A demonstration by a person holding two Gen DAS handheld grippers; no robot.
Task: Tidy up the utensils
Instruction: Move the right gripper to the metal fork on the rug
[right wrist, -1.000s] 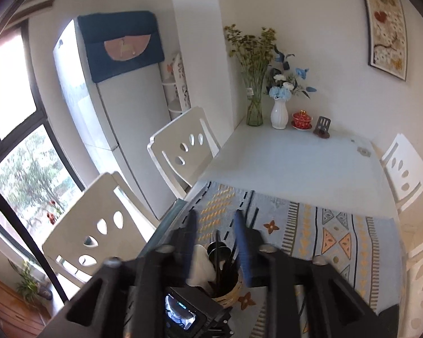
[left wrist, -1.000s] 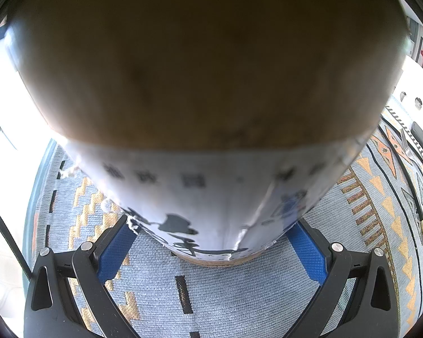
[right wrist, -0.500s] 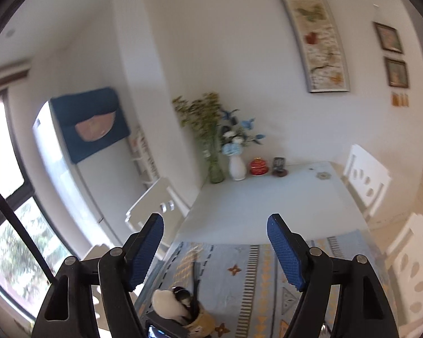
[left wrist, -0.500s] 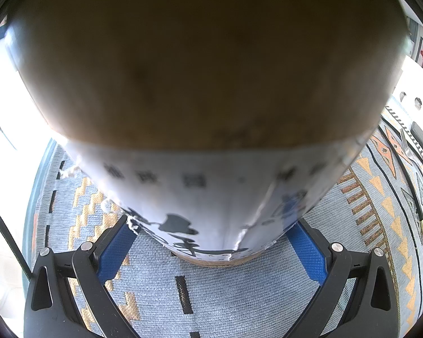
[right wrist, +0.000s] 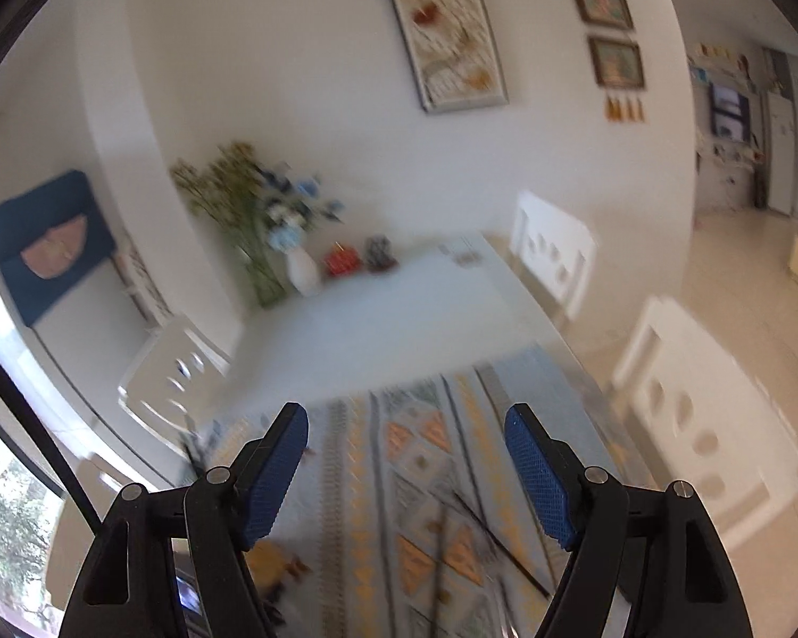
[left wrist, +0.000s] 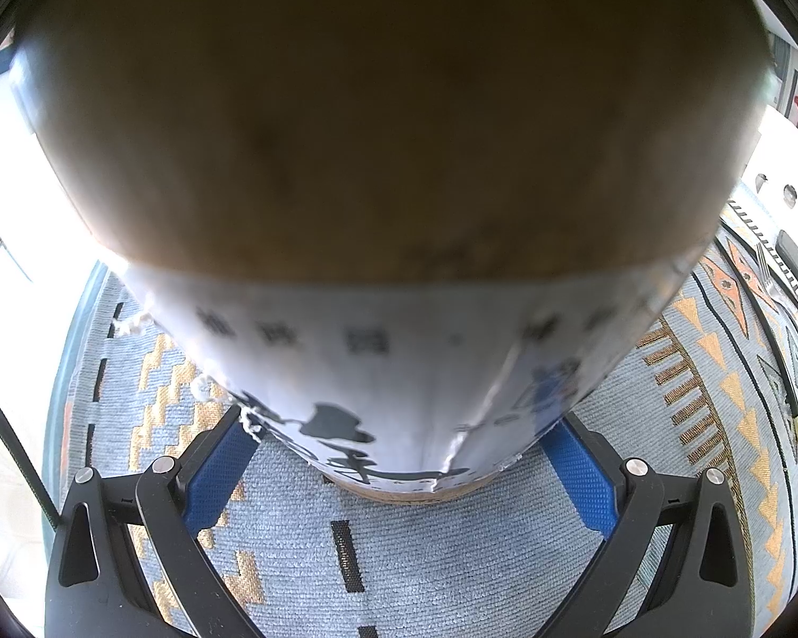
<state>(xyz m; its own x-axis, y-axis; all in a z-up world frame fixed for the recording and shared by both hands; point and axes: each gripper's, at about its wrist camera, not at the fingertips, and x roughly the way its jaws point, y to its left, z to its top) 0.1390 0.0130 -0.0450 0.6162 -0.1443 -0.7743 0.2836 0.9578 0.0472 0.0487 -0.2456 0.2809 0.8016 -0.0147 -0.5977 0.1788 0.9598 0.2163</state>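
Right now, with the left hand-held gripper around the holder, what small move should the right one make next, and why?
Probably lower the right hand-held gripper toward the dark utensils lying on the patterned cloth below it. Its jaws are open with nothing between them, and the left hand-held gripper steadies the holder.

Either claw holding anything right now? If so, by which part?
Left claw clamps the holder low on its papered wall, near the base. Right claw is open, holding nothing.
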